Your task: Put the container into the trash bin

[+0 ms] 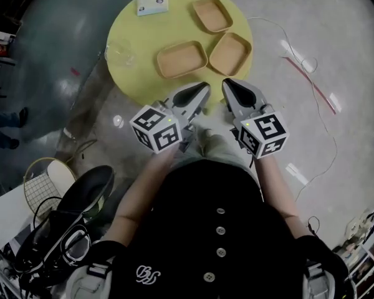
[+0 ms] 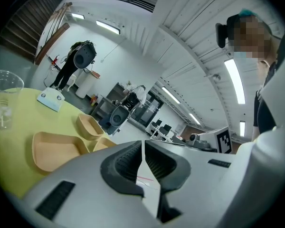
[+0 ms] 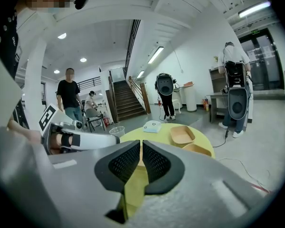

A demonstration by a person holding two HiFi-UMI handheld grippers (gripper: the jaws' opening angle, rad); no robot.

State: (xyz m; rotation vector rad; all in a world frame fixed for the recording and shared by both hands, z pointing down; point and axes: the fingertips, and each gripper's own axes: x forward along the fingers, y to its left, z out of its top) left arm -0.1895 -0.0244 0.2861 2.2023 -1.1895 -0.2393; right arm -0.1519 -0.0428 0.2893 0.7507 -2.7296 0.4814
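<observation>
Head view: we note the left gripper (image 1: pixel 202 89) and the right gripper (image 1: pixel 229 86) side by side at the near edge of the round yellow table (image 1: pixel 134 55). Three tan shallow rectangular containers (image 1: pixel 182 59) lie on the table just beyond the tips, apart from both.

Left gripper view: jaws pressed together, nothing between them. The containers sit to the left, with a clear plastic cup (image 2: pixel 2 99) farther left.

Right gripper view: jaws pressed together, empty. The table lies straight ahead.
</observation>
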